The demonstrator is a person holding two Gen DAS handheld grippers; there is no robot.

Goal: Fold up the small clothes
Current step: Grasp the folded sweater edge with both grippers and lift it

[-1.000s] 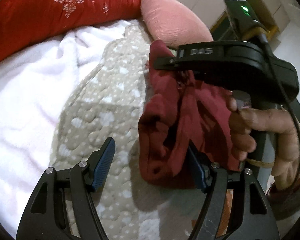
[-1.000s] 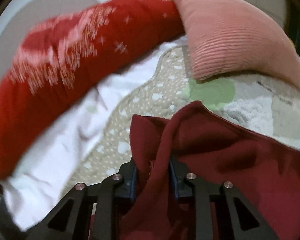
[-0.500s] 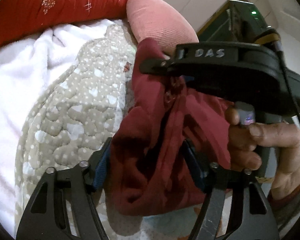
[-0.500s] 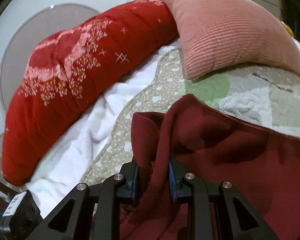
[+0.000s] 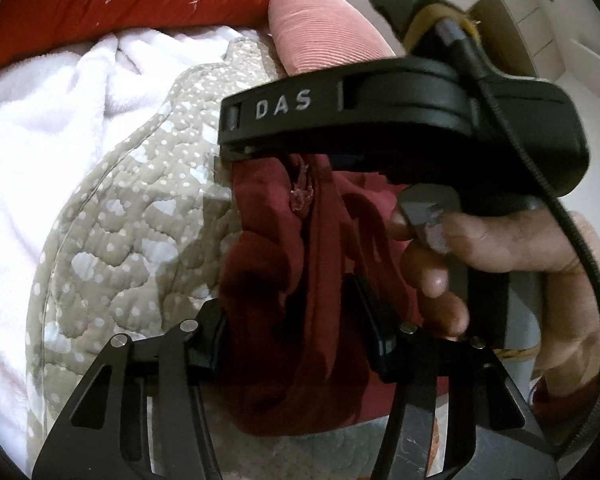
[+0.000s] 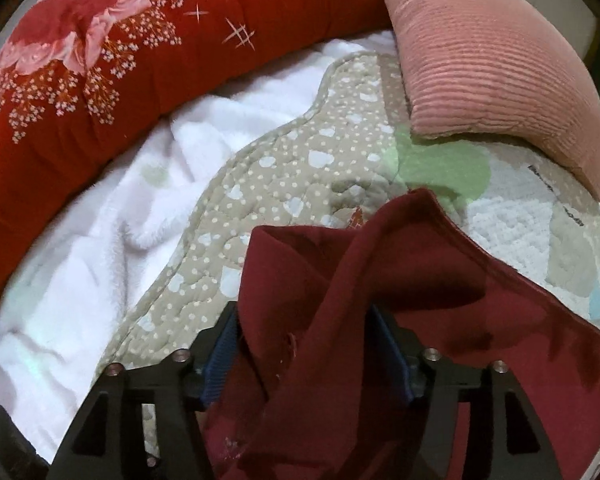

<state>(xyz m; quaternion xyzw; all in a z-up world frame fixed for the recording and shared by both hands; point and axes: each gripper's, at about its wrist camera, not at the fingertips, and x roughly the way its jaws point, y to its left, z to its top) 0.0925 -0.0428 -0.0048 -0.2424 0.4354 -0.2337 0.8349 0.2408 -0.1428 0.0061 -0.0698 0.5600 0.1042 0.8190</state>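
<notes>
Over the quilted mat (image 5: 132,216) on the bed, the left claw (image 5: 296,332) has closed round the maroon garment (image 5: 300,280), which the right claw (image 6: 308,344), now wider, still grips, so both ends can be drawn apart.

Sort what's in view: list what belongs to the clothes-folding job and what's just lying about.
Job: maroon garment; left hand-held gripper; right hand-held gripper, both shut on it.

Lying about: pink corduroy pillow; red floral quilt; white fleece blanket; beige dotted mat.
</notes>
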